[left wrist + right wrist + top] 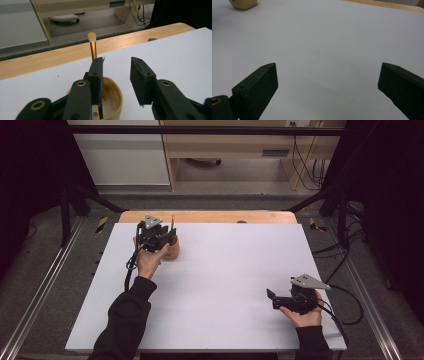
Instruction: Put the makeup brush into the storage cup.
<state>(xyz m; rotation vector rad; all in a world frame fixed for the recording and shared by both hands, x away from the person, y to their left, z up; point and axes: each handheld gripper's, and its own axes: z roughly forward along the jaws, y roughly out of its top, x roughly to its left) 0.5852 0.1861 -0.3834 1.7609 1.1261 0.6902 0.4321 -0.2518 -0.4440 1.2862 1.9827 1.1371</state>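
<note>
Your L gripper (116,75), jaws spread, holds nothing; gold brush (93,48) stands at 11 o'clock in wooden cup (115,96)

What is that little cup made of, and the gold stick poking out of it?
The cup looks like pale wood or bamboo with a smooth finish: it is tan with brownish streaks inside, though glazed pottery is possible. The stick looks like shiny gold-coloured metal or metallic-coated plastic, since it gleams. Its rounded tip is pale and matt, maybe rubber or soft plastic; that's hard to tell.
</note>
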